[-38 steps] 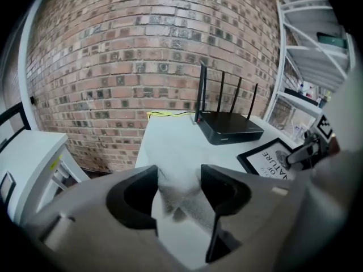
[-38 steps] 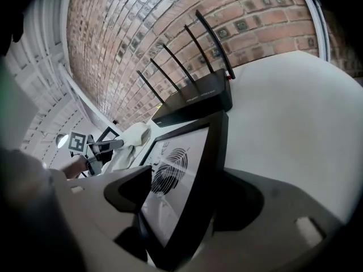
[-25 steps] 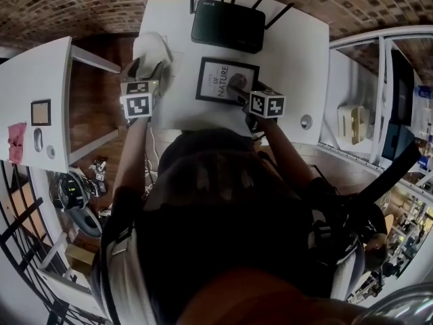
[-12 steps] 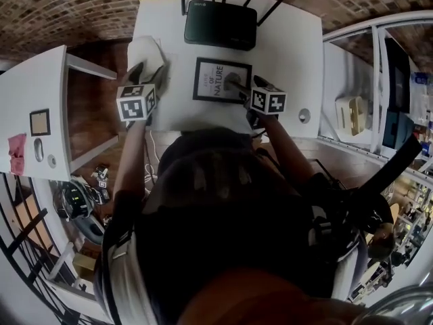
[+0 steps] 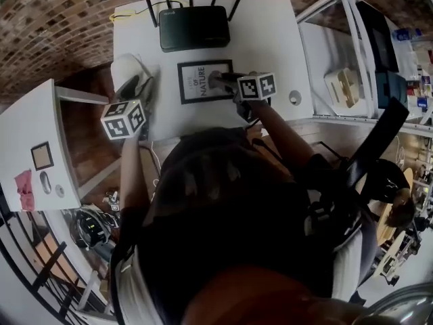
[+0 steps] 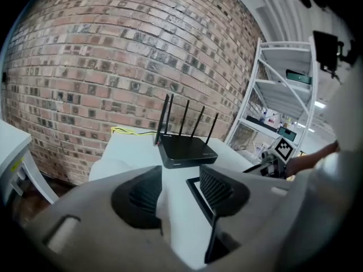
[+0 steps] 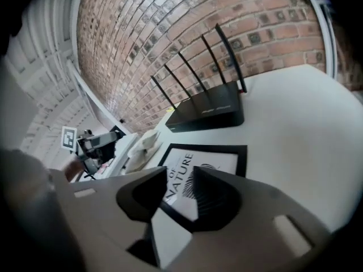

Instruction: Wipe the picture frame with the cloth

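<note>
The black picture frame (image 5: 205, 81) with its "NATURE" print lies flat on the white table (image 5: 270, 39). A white cloth (image 5: 126, 68) is bunched at the table's left edge. My left gripper (image 5: 139, 85) hovers over the cloth's near edge. Its jaws have just been closing and still stand apart. In the left gripper view (image 6: 181, 177) table and a frame corner (image 6: 195, 197) show through the gap, and the cloth (image 6: 109, 168) lies by the left jaw. My right gripper (image 5: 222, 78) hangs above the frame (image 7: 207, 160). Its jaws have just closed partway with nothing between them (image 7: 180, 177).
A black router (image 5: 194, 28) with several antennas stands at the table's far edge, with a yellow cable (image 5: 128, 9) behind it. A small round disc (image 5: 295, 97) sits at the right. White shelving (image 5: 352, 80) stands to the right, a second white table (image 5: 34, 141) to the left, and a brick wall (image 6: 113, 67) behind.
My left gripper has drawn back from the cloth toward the table's near edge and lifted. My right gripper has risen a little over the frame. The head view has swung round.
</note>
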Available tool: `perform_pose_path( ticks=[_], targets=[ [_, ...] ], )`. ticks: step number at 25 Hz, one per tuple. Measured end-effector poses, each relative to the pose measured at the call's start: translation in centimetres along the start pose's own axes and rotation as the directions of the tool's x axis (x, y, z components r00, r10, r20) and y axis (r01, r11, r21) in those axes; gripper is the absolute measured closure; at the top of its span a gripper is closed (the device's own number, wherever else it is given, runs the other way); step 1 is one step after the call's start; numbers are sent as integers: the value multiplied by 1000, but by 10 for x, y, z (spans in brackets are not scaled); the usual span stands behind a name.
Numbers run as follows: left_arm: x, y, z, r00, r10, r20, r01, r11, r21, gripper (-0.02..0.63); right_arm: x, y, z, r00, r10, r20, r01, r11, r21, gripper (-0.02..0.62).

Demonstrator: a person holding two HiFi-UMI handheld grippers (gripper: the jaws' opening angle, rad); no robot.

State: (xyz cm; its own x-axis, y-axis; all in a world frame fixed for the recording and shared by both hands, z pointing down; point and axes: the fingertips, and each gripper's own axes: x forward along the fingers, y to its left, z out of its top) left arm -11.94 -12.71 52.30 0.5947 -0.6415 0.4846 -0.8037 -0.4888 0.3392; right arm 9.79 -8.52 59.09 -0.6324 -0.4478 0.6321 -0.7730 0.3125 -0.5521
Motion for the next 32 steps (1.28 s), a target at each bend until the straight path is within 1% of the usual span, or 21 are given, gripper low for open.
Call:
perform_pose_path(
  ticks=[1,2,4,5,7,11,16,20,22,24,26,28,32],
  targets=[
    [0,-7,1,1000,-20,0,20,1000,4,400,-1,9,-2,998,56,-8,-56,998,24,546],
    [0,-13,1,999,-40,-1,40,999,9,420,-1,18,-2,994,106,-9,-106,993,47,597],
    [-2,-22,1,997,-76,-3,76,997,20,480,-1,36,-2,982,189,-10,-187,980,68,597],
    [-4,-26,-1,996,-90,-3,90,996,19,521,-1,44,-2,975,221,-15,-220,973,67,597],
    [-8,-32,-6,994,-113,0,113,994,1,601,-3,57,-6,963,268,-19,-267,962,58,597],
    [-16,-40,-13,989,-145,5,145,989,-28,603,-9,72,-13,949,315,-2,-314,947,69,597],
    [-27,-50,-20,983,-183,7,183,981,-60,603,-16,81,-29,950,313,-7,-312,947,73,597],
    [-32,-65,-21,971,-239,-4,239,971,-32,602,-23,96,-31,946,322,45,-325,941,93,597],
    [-34,-74,-19,963,-268,1,268,963,-39,603,-28,110,-26,938,341,68,-345,936,66,597],
    [-39,-86,-14,949,-315,30,317,945,-82,603,-34,120,-22,929,361,86,-364,931,27,597],
    [-44,-98,-4,933,-352,69,358,926,-116,603,-41,127,-19,921,377,101,-380,925,9,597],
    [-48,-106,5,929,-360,87,368,924,-108,603,-48,130,-15,914,389,118,-391,920,-5,597],
    [-49,-121,11,932,-352,85,358,930,-78,603,-64,137,-10,896,423,132,-421,906,-43,597]
  ],
)
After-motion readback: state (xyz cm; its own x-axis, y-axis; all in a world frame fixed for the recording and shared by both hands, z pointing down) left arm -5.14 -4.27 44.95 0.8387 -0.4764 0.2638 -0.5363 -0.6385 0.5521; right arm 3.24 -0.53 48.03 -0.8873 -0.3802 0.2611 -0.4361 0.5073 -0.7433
